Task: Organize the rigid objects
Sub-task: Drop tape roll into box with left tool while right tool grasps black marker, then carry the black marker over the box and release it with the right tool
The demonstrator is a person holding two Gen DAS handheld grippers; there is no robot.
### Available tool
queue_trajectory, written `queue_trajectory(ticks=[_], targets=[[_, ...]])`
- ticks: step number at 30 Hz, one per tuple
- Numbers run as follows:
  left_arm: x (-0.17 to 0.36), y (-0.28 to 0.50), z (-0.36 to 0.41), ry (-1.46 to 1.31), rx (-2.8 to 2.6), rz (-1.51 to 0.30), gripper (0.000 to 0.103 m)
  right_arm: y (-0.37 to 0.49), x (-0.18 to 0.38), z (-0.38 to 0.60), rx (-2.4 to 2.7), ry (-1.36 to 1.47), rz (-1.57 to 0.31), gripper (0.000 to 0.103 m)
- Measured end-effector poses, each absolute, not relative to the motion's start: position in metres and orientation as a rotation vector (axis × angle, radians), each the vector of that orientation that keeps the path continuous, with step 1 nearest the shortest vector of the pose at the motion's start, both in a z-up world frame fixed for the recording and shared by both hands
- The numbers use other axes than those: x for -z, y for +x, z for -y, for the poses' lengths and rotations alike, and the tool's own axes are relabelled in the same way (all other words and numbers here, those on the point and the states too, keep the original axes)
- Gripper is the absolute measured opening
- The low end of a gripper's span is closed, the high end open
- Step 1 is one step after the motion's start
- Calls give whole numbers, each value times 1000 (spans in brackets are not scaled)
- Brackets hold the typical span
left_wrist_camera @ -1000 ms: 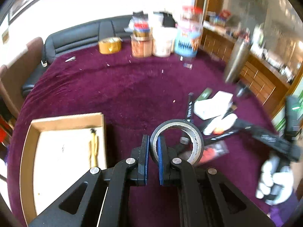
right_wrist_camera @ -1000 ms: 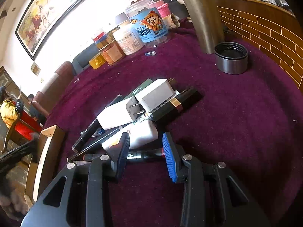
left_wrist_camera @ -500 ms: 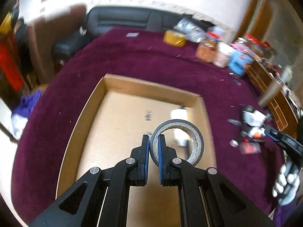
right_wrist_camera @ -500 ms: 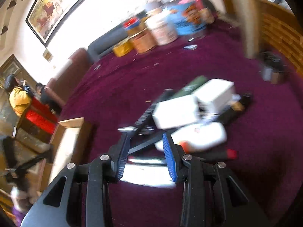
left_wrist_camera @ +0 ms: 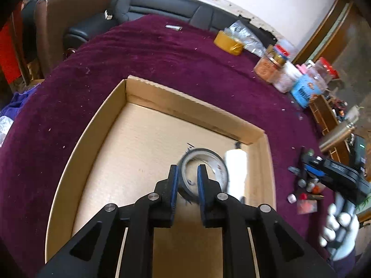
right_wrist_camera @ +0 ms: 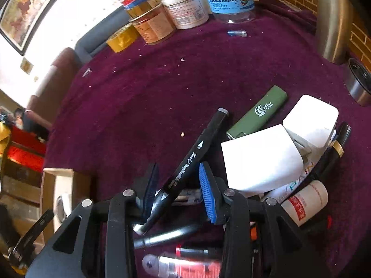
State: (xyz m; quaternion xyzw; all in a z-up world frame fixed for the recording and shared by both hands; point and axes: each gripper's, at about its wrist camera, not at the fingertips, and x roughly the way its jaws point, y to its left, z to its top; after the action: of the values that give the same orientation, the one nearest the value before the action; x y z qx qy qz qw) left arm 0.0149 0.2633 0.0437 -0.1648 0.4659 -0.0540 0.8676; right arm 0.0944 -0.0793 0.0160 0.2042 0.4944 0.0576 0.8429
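Note:
In the left wrist view my left gripper [left_wrist_camera: 187, 180] hangs over the cardboard box [left_wrist_camera: 97, 139]. Its jaws are opening. The grey tape roll [left_wrist_camera: 215, 162] is blurred just past the tips, with its near wall loose between the parted pads. A white cylinder [left_wrist_camera: 235, 169] lies in the box beside the roll. In the right wrist view my right gripper [right_wrist_camera: 178, 180] stands open low over the pile. A black marker [right_wrist_camera: 201, 143] lies slantwise between its fingers, and neither pad presses on it. Around it lie white chargers [right_wrist_camera: 259, 159], a green case [right_wrist_camera: 262, 111] and a white bottle [right_wrist_camera: 303, 203].
Jars [right_wrist_camera: 185, 7] and a yellow tape roll [right_wrist_camera: 120, 38] line the far edge of the purple table. A steel flask [right_wrist_camera: 331, 18] and its cap [right_wrist_camera: 357, 85] stand at the right. A gloved hand [left_wrist_camera: 338, 227] holds the right gripper beside the box. A black sofa stands behind the table.
My left gripper carried the tape roll from the table to over the box, then its pads parted from the roll. My right gripper slid left across the pile to straddle the black marker.

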Motion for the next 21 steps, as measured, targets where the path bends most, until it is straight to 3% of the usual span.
queue_trajectory(ticks=[2, 6, 15, 21], targets=[[-52, 2, -269, -362, 115, -953, 18, 99, -13, 77, -105, 425, -1048, 32], [-69, -28, -279, -390, 119, -887, 20, 102, -12, 82, -100, 449, -1020, 14], [-79, -68, -288, -417, 49, -806, 20, 72, -43, 98, -224, 556, -941, 14], [-76, -103, -291, -366, -82, -730, 20, 47, -63, 49, -435, 562, -966, 14]])
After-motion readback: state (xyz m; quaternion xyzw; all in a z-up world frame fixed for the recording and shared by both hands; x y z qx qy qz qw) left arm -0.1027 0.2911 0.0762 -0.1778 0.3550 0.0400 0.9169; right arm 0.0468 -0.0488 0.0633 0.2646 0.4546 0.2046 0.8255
